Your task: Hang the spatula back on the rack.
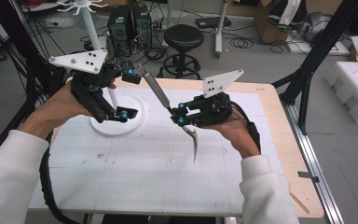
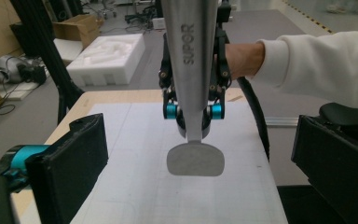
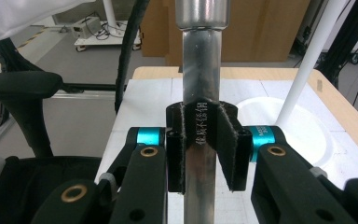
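Spatula (image 1: 161, 95): polished steel, judged stiff, slippery; best gripped mid-handle.
Right tongs (image 1: 181, 114): pinched on the handle.
Left tongs (image 1: 127, 93): spread around the handle end.

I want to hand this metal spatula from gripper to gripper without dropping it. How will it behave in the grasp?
The metal spatula is probably stiff: its handle runs straight with no sag. It looks polished and smooth, so it may slide or pivot between the right gripper's pads. The left gripper is open, so all the weight likely hangs on that one narrow clamp.
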Motion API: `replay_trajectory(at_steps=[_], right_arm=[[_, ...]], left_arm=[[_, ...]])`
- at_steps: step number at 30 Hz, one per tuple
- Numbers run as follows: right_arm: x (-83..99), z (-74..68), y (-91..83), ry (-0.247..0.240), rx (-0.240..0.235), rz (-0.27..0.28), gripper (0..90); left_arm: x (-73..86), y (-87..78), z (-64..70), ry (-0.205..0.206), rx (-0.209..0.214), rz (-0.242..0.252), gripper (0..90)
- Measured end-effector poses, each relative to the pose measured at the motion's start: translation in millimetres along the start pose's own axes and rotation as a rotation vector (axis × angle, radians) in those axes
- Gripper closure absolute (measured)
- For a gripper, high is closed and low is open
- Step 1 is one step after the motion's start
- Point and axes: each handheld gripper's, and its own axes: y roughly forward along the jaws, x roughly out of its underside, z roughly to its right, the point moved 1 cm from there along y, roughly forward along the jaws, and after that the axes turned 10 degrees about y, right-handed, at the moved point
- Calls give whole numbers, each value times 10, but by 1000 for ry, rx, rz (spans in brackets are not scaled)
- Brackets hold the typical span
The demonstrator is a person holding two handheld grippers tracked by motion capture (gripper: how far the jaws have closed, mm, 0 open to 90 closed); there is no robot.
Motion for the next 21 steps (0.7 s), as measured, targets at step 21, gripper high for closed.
replay_trajectory(at_steps=[21], right_arm=[[-11, -36, 31, -20, -17, 3, 749]], left_arm=[[-241, 228, -29, 13, 65, 0, 325]])
